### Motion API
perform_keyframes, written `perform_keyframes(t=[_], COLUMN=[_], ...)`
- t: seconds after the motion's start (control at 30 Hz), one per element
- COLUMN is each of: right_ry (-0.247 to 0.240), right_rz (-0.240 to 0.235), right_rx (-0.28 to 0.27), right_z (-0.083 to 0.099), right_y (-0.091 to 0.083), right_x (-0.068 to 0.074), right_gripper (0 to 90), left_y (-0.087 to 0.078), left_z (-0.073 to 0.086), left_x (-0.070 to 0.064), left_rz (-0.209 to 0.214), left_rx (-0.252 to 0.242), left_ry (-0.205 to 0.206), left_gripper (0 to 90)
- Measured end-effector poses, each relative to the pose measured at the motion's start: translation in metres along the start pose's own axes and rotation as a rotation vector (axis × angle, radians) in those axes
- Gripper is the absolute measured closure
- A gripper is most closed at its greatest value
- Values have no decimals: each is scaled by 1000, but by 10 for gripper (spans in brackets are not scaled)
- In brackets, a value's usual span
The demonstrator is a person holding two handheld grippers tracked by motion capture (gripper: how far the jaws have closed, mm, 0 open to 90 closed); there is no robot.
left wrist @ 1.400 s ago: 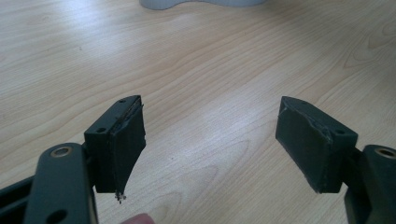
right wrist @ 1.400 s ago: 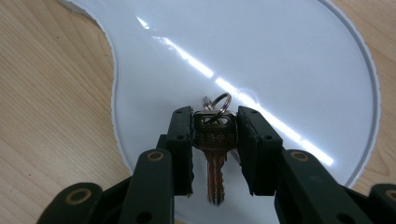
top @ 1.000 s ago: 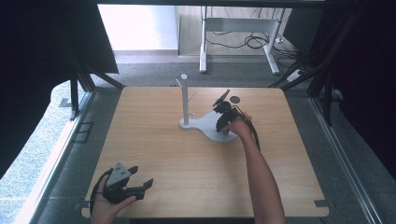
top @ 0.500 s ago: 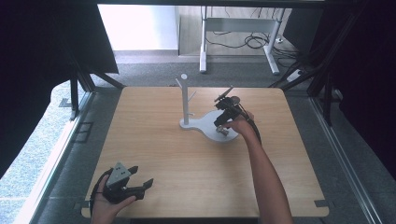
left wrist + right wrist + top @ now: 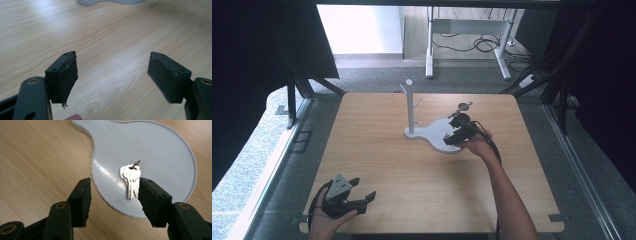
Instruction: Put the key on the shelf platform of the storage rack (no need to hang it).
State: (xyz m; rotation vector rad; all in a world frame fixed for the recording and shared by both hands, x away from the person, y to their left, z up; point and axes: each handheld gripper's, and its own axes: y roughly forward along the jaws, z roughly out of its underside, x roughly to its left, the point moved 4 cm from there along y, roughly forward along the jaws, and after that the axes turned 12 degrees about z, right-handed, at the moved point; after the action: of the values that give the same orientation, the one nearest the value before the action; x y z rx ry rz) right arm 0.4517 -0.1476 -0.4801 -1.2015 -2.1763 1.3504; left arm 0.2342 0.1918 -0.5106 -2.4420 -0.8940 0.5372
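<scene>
A bunch of silver keys (image 5: 131, 181) on a small ring lies flat on the round white base (image 5: 160, 150) of a stand. My right gripper (image 5: 113, 195) hovers just above it, open, with the keys between the fingertips and close to the right-hand one. From above, the right gripper (image 5: 457, 132) sits over the white base (image 5: 434, 134), right of the upright white post (image 5: 410, 107) with its short pegs. My left gripper (image 5: 357, 200) rests open near the table's front left edge, over bare wood, its fingers (image 5: 63, 75) holding nothing.
A small dark round thing (image 5: 463, 106) lies on the wooden table (image 5: 402, 175) just behind the base. The stand's white edge (image 5: 110, 2) appears far ahead of the left gripper. A desk frame and cables stand on the floor beyond the table.
The right gripper has come a little toward the near side and lower over the white base. The left gripper has stayed put.
</scene>
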Motion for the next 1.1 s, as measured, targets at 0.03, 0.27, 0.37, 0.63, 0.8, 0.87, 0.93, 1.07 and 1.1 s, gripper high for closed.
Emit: perform_keyframes(t=[0.03,0.27,0.37,0.63,0.8,0.87,0.93,1.07,1.1], right_ry=[0,-7,-6,18,37,43,55,79,74], right_rz=[-4,-34,-49,-64,-61,-60,-58,-63,-65], right_rx=[-8,-39,-59,-96,-121,-136,-148,-159,-153], right_z=[4,36,50,94,118,129,140,157,159], right_y=[-2,-10,-15,-26,-36,-40,-42,-39,-38], right_x=[1,12,16,21,23,24,26,29,30], right_gripper=[446,445,444,443,444,453,463,472,471], left_y=[0,3,4,7,9,9,10,12,13], left_z=[0,1,1,2,3,2,3,3,3], left_x=[0,0,-1,-2,-3,-4,-5,-5,-5], left_rz=[0,0,1,8,10,9,11,12,12], left_rx=[0,11,10,22,25,26,27,35,36], left_ry=[0,1,0,1,3,5,5,8,9], left_gripper=[242,242,242,241,240,240,240,240,240])
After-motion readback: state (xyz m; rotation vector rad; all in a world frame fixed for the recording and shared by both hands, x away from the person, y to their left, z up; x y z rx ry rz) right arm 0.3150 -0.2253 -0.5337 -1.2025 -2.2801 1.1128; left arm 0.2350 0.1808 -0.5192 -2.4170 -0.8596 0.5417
